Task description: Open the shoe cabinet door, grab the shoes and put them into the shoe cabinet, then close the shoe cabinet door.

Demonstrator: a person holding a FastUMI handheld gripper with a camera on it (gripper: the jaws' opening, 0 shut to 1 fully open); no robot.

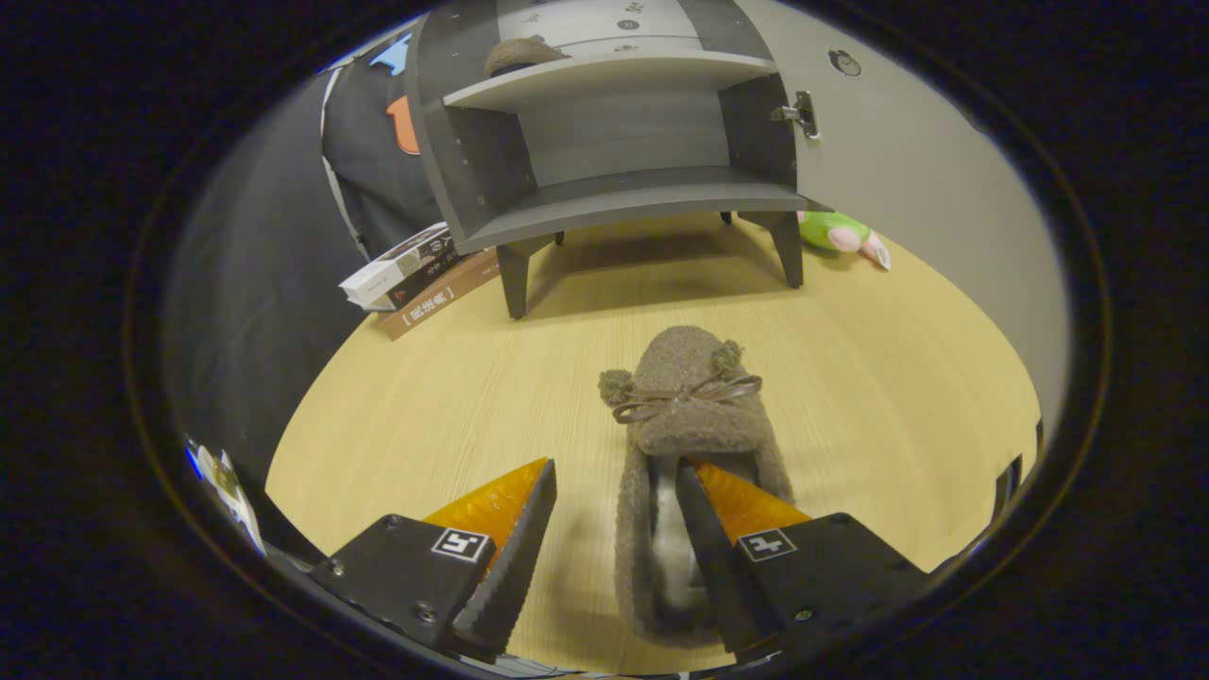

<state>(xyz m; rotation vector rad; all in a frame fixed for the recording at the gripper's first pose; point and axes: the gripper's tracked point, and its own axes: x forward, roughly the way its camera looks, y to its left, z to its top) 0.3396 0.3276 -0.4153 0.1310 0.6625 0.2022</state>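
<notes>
Brown and fuzzy, a slipper (682,425) with a little bow lies on the wooden table (878,397), toe pointing away. The gripper (614,491) has its fingers wide apart. One finger is inside the slipper's opening, the other outside beside its wall. Far beyond stands the grey shoe cabinet (614,142), door (907,161) open, with another slipper (522,54) on its upper shelf.

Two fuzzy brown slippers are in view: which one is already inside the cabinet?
The fuzzy brown slipper on the grey cabinet's upper shelf. The other, bow-topped slipper lies on the wooden floor, its left wall between the open gripper's fingers.
</notes>
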